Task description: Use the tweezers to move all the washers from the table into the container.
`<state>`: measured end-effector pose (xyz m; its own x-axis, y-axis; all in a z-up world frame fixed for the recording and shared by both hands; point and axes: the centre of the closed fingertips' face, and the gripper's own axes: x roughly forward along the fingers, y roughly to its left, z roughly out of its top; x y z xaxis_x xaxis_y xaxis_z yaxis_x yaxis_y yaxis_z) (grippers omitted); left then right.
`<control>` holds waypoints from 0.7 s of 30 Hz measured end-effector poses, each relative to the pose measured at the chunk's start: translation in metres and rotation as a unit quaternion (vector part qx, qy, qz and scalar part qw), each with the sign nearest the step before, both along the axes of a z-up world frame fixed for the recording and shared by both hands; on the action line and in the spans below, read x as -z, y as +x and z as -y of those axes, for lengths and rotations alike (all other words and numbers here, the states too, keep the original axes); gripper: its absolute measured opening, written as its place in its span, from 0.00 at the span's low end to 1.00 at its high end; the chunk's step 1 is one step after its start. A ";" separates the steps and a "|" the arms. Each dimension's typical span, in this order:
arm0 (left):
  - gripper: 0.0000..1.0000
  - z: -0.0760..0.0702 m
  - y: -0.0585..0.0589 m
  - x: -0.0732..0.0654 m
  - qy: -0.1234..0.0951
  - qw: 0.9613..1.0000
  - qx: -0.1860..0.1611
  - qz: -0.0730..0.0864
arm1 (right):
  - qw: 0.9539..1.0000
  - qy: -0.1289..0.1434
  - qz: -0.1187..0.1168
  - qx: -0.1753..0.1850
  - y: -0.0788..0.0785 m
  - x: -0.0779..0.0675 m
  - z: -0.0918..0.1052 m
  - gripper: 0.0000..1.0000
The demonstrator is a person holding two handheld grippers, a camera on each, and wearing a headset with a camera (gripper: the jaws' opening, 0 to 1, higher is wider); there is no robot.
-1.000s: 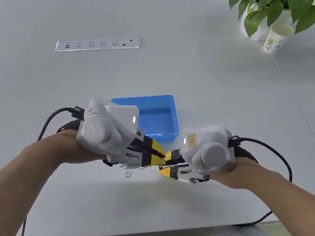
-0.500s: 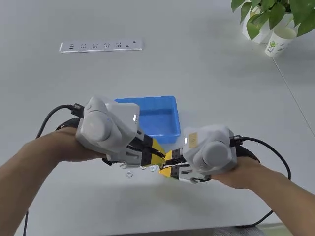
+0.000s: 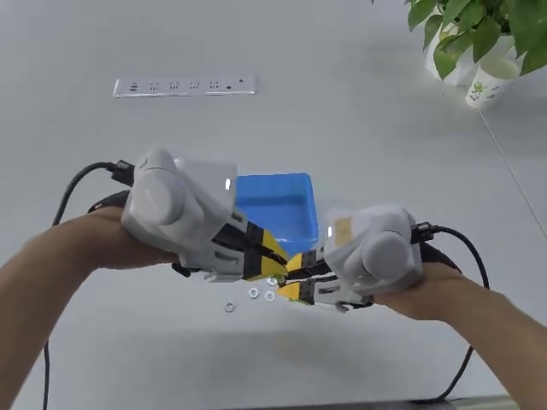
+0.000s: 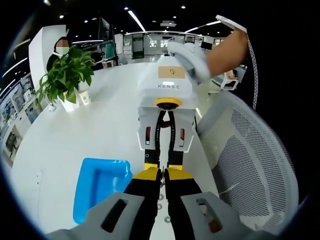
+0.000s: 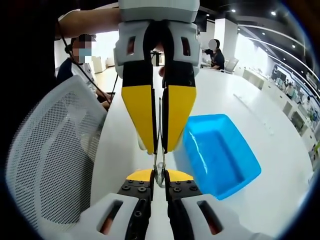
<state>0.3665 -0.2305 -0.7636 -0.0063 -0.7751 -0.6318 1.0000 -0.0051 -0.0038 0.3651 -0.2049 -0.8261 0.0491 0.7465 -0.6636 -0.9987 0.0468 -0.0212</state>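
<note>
My two grippers face each other just above the table, tips meeting over a thin pair of metal tweezers (image 5: 159, 167). The left gripper (image 3: 275, 259) is shut on the tweezers; in the right gripper view its yellow pads (image 5: 140, 117) clamp the blades from above. From the other side, the right gripper (image 3: 295, 286) is shut on the same tweezers (image 3: 285, 272). Three small washers (image 3: 254, 293) lie on the white table under the left gripper. The blue container (image 3: 282, 205) sits just behind the grippers, with nothing visible inside it (image 5: 220, 155).
A white power strip (image 3: 184, 86) lies at the far left of the table. A potted plant (image 3: 474, 34) and a paper cup (image 3: 480, 85) stand at the far right corner. A mesh office chair (image 4: 250, 165) stands beside the table.
Both grippers, still joined on the tweezers, have lifted slightly, so the washers beneath them now show more fully. The head view has also shifted.
</note>
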 end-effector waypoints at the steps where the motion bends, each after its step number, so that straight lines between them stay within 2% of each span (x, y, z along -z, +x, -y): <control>1: 0.07 0.000 0.001 -0.002 0.000 1.000 0.000 0.000 | 1.000 0.002 -0.001 0.001 0.001 -0.002 0.000 0.10; 11: 0.07 0.000 0.008 -0.018 -0.005 1.000 -0.007 0.003 | 1.000 0.007 0.005 0.004 0.011 -0.017 -0.001 0.10; 21: 0.07 0.001 0.024 -0.033 -0.009 1.000 -0.009 0.012 | 1.000 0.014 0.016 0.009 0.029 -0.032 -0.002 0.10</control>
